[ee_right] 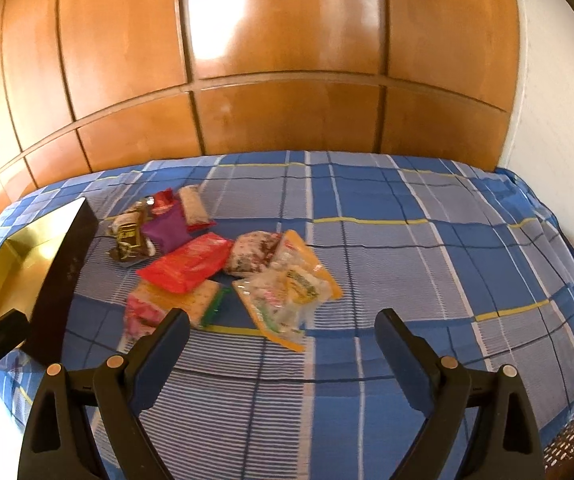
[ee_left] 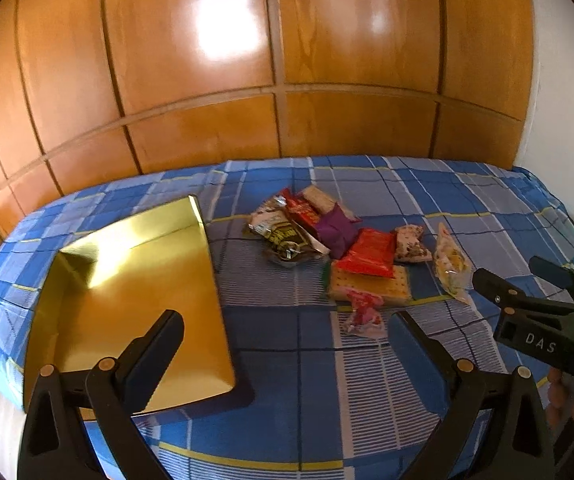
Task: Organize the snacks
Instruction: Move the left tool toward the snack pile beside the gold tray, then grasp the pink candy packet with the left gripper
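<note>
We've got the snacks (ee_right: 215, 264) heaped right of the gold box (ee_left: 135, 300) on the bed (ee_right: 407, 280), so transfers look short; left gripper (ee_left: 287, 344) and right gripper (ee_right: 283, 340) both hover spread wide, holding nothing

You see a bed (ee_left: 307, 360) under a blue plaid sheet (ee_right: 427, 280) crossed by white and yellow lines, filling the lower half of both views. From 9 to 2 o'clock behind it rises a glossy wooden panelled wardrobe (ee_left: 207, 80), catching a bright glare at 12 o'clock. At 3 o'clock stands a white wall (ee_right: 559, 120).
</note>
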The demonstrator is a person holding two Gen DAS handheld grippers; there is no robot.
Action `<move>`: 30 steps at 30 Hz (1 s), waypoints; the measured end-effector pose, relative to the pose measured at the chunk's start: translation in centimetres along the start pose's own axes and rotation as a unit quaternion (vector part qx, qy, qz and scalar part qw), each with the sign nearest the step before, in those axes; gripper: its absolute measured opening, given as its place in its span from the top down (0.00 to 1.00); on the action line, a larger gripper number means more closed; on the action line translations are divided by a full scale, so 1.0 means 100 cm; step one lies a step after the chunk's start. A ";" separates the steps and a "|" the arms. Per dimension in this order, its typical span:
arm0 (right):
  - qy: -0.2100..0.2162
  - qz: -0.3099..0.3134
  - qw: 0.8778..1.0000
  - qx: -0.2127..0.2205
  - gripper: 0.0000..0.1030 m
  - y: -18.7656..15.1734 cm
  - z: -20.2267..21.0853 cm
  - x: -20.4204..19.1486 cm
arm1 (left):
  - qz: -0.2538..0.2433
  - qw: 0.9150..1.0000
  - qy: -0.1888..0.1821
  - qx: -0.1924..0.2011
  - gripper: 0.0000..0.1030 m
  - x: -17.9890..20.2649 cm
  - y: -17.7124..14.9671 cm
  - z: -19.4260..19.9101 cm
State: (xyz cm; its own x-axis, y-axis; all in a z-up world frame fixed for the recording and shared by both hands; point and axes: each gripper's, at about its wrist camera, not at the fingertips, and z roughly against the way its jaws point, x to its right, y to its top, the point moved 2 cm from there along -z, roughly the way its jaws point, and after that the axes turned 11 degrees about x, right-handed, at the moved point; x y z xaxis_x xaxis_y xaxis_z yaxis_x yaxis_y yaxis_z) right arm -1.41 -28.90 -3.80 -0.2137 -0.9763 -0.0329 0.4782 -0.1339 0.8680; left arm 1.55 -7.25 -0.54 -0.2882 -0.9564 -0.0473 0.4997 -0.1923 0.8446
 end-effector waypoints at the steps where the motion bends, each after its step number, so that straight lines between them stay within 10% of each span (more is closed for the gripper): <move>1: -0.003 -0.003 1.000 -0.002 0.08 -0.001 -0.001 0.005 | 0.001 1.000 -0.007 -0.006 0.04 0.001 0.000 -0.003; 16: -0.004 -0.045 0.998 -0.036 0.08 -0.014 -0.015 0.042 | -0.007 0.985 -0.116 -0.127 0.51 0.032 -0.001 -0.080; 30: 0.007 -0.055 0.997 -0.056 0.11 -0.028 -0.023 0.052 | -0.038 0.978 -0.108 -0.176 0.48 0.059 -0.030 -0.131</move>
State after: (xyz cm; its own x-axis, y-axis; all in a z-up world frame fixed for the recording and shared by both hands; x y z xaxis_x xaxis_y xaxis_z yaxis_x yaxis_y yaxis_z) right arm -1.90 -33.99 -7.54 -0.2592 -0.9567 -0.1325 0.5449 -0.2582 0.7978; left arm 9.00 -15.23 -10.32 -0.4829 -0.8746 0.0435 0.7091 -0.3614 0.6055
